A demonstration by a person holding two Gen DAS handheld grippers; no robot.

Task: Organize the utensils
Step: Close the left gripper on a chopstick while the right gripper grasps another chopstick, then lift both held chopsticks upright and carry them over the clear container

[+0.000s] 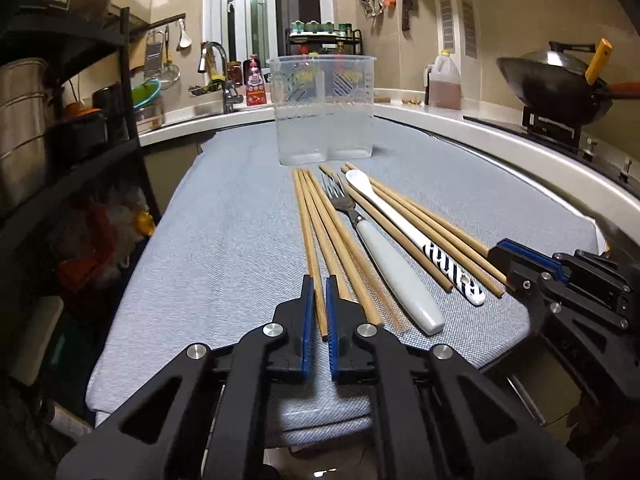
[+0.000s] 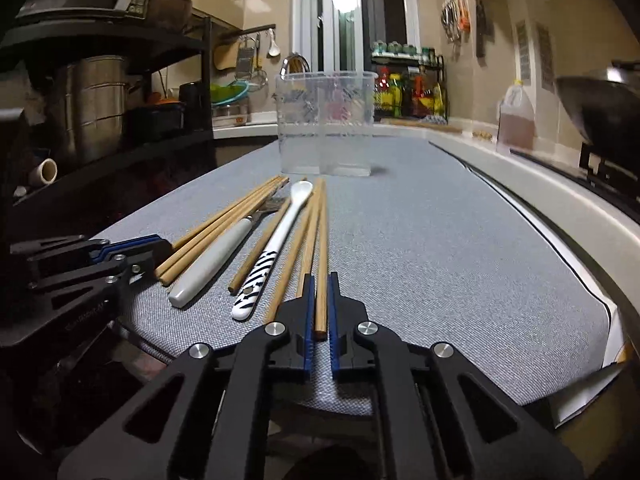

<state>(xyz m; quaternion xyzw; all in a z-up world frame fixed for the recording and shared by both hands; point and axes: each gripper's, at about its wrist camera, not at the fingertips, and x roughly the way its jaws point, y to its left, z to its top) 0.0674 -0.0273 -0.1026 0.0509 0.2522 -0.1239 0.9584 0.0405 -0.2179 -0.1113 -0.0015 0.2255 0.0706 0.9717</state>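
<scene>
Currently the left gripper (image 1: 319,306) and right gripper (image 2: 321,304) are each clamped on 1 wooden chopstick (image 1: 310,240) (image 2: 321,248) at the grey mat's (image 1: 224,232) near edge.

Tan chopsticks (image 1: 316,240), a white spoon (image 1: 400,224) with black-striped handle, a grey cloth (image 1: 224,240).

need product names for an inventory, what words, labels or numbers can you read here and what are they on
None can be read for certain.
Clear plastic container: printed marks on its wall, too faint to read.
Red pouch by the tap: label print too small.
Oil jug: label blurred.
Sauce bottles on the rack: labels blurred.
Left gripper: small raised lettering on its body, illegible.
White spoon: a dark pattern on the handle, not clearly letters.
</scene>
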